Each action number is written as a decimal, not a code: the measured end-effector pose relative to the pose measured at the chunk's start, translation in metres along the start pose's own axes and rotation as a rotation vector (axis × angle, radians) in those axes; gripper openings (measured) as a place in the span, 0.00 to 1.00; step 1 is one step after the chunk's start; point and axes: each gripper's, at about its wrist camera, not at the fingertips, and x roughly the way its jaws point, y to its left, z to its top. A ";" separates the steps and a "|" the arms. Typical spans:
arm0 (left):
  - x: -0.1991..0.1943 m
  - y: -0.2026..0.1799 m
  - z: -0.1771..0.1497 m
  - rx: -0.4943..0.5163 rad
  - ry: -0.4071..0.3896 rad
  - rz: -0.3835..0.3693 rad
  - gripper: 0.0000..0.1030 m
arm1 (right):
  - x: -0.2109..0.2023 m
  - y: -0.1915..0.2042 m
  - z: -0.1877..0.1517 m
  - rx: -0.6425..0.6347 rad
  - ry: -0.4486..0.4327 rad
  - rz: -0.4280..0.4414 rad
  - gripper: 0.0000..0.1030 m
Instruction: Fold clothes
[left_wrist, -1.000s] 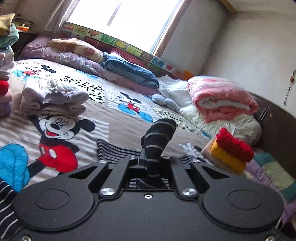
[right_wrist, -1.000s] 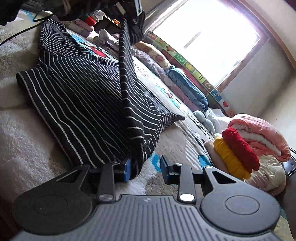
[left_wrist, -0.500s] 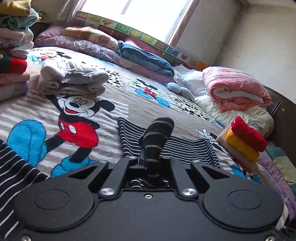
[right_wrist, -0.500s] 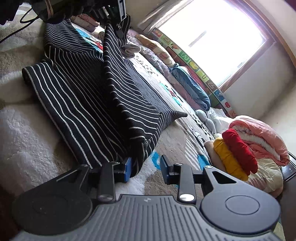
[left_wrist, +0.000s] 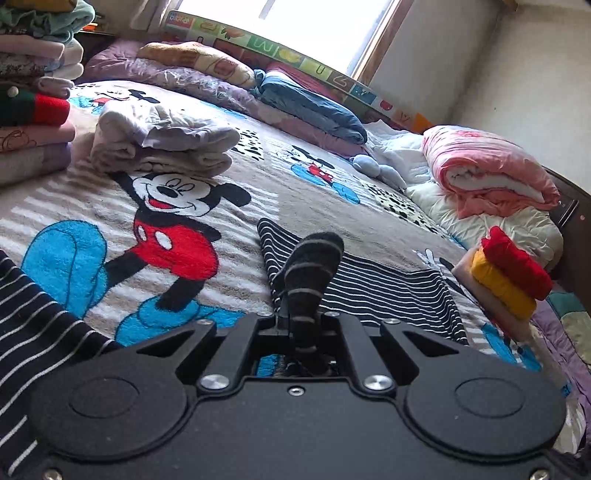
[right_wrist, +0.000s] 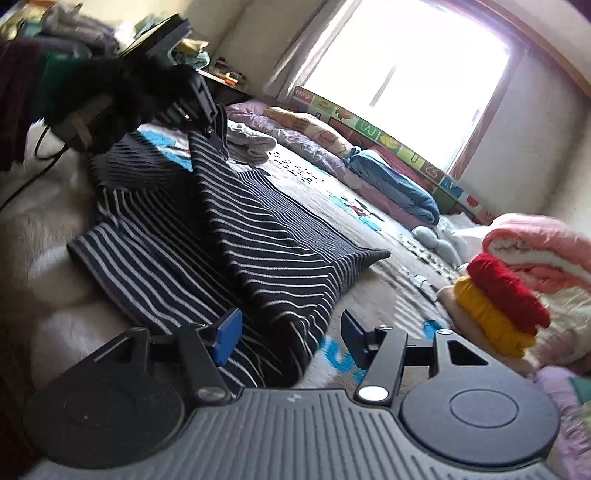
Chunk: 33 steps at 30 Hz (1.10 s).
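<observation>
A black garment with thin white stripes (right_wrist: 266, 251) lies folded along its length on the Mickey Mouse bedspread (left_wrist: 173, 229). My left gripper (left_wrist: 303, 322) is shut on a bunched fold of it, and the fabric sticks up between the fingers. In the right wrist view that left gripper (right_wrist: 207, 110) holds the garment's far edge up, with a dark-gloved hand behind it. My right gripper (right_wrist: 290, 334) is low over the near corner. Its jaws are opening. The striped corner lies between the blue pads (right_wrist: 229, 336) without being pressed.
A tall stack of folded clothes (left_wrist: 33, 110) stands at the left, with a pale folded pile (left_wrist: 159, 147) beside it. Red and yellow folded items (left_wrist: 509, 273) sit at the right, below a pink quilt (left_wrist: 487, 173). Blue bedding (left_wrist: 314, 110) lies under the window.
My right jaws have spread much wider around the garment's near corner. My left gripper has sunk towards the bed with its fold, and the raised fabric now slopes lower.
</observation>
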 end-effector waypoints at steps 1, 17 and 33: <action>0.001 0.001 0.000 -0.002 0.003 0.005 0.02 | 0.004 -0.001 -0.002 0.022 0.017 0.025 0.56; 0.003 -0.006 0.006 0.067 -0.108 -0.016 0.02 | 0.007 0.009 -0.009 0.065 0.027 0.100 0.57; 0.029 -0.001 0.020 0.075 -0.163 -0.080 0.02 | 0.005 -0.004 -0.010 0.161 0.029 0.226 0.60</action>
